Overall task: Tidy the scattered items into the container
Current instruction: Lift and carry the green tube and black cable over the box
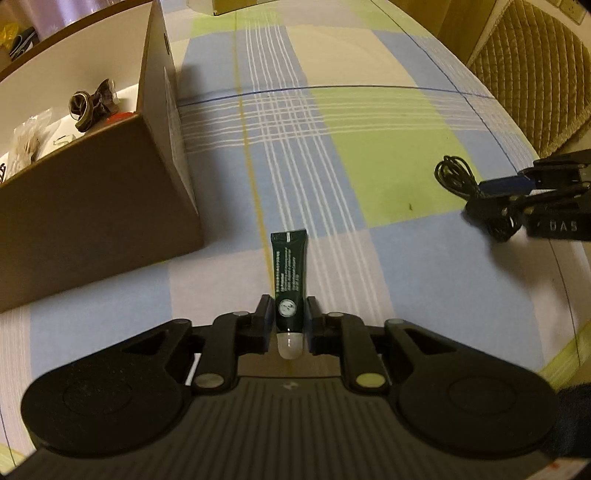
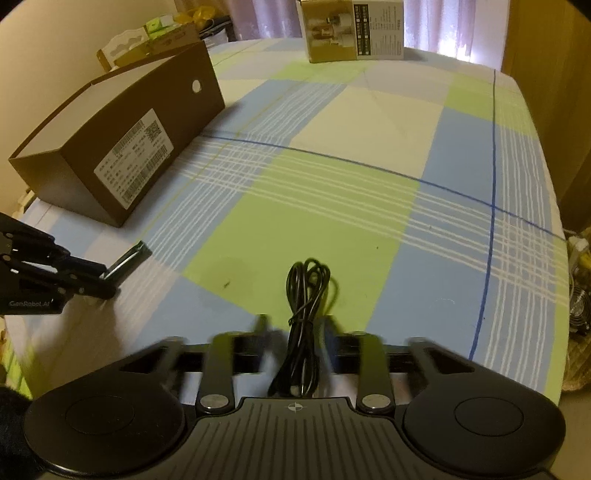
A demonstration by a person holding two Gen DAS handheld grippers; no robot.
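My left gripper (image 1: 290, 314) is shut on a dark green tube (image 1: 288, 269) with a white cap, which points forward over the checked cloth. The open cardboard box (image 1: 92, 177) stands just to its left. From the right wrist view the same tube (image 2: 127, 260) sticks out of the left gripper (image 2: 107, 280), below the box (image 2: 140, 122). A bundled black cable (image 2: 308, 284) lies between the fingers of my right gripper (image 2: 296, 321). Those fingers are blurred and close on both sides of it. The left wrist view shows the right gripper (image 1: 480, 197) at the cable (image 1: 452, 173).
Inside the box lie a brown bundle (image 1: 94, 103) and clear bags (image 1: 29, 140). A yellow and white product carton (image 2: 354, 29) stands at the table's far end. A quilted chair back (image 1: 535, 66) is beyond the right edge. The tablecloth (image 2: 332, 184) covers the table.
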